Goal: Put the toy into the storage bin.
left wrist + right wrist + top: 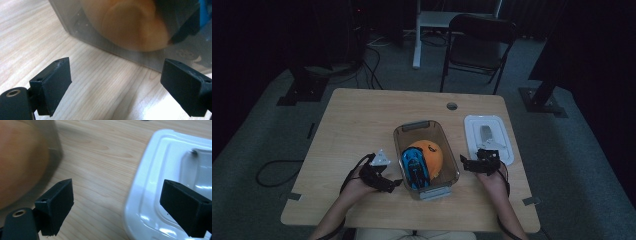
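Dim room with dark carpet lies around a pale wooden counter [362, 120] in the high view, with a folding chair [477, 45] beyond its far edge. Near the counter's front middle stands a clear tub [404, 132] holding an orange ball [434, 155] and a blue toy car [414, 169] leaning against it. A white lid [472, 125] lies flat just right of the tub. Left tongs [394, 186] sit by the tub's near left corner, and right tongs [464, 162] hover between the tub and the lid, over the lid's near end. From the left gripper view, the left tongs [115, 85] stand wide open over bare wood with nothing between the jaws; the tub's wall [67, 22] is close ahead, the ball [132, 25] blurred behind it. From the right gripper view, the right tongs [117, 205] are open wide, holding nothing; the lid [150, 190] lies under the right jaw, and the tub [53, 147] with the ball [20, 162] is at the left.
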Demonstrator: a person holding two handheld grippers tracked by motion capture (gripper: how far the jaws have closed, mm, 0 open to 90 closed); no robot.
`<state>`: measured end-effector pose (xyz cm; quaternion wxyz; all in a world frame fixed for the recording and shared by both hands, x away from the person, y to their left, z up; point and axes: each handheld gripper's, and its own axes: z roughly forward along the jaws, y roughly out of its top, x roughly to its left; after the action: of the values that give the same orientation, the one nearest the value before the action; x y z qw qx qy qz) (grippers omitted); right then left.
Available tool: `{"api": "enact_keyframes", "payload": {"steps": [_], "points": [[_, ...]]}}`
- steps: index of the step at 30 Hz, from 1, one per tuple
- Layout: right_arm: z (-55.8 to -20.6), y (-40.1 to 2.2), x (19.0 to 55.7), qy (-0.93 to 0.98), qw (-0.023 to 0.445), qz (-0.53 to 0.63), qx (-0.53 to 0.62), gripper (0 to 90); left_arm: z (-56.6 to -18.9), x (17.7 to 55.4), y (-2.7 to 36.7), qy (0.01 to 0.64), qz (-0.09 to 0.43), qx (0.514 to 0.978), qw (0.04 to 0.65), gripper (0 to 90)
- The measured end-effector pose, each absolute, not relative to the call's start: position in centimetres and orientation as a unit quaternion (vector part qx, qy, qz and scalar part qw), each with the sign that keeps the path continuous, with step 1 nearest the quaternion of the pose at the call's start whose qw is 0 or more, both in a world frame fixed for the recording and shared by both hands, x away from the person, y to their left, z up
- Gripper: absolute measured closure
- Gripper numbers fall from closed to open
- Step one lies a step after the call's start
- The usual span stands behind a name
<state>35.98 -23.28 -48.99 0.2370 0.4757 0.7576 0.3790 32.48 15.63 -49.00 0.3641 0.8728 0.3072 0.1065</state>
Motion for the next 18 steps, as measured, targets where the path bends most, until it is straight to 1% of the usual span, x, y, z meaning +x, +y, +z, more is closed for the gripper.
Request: {"api": "enact_keyframes", "payload": {"steps": [3,4,7,16,18], "points": [[-48.8,-24.3,36.2,0.744,0.246,0.381,0.492,12.1,-49.3,32.4,16.1,0.311,0.103,0.871,0.367,10.4],[-48.8,-24.7,36.3,0.736,0.251,0.38,0.5,14.1,-49.3,32.3,16.1,0.312,0.103,0.87,0.369,10.4],[-49.0,-25.7,36.7,0.722,0.265,0.373,0.519,14.2,-49.4,32.2,16.1,0.311,0.104,0.868,0.372,10.4],[-49.5,-27.6,38.5,0.709,0.282,0.337,0.552,16.9,-49.2,32.0,15.0,0.301,0.099,0.872,0.374,10.4],[-49.8,-28.1,38.9,0.708,0.277,0.332,0.559,16.9,-49.2,32.0,14.5,0.295,0.094,0.874,0.375,10.4]]}}
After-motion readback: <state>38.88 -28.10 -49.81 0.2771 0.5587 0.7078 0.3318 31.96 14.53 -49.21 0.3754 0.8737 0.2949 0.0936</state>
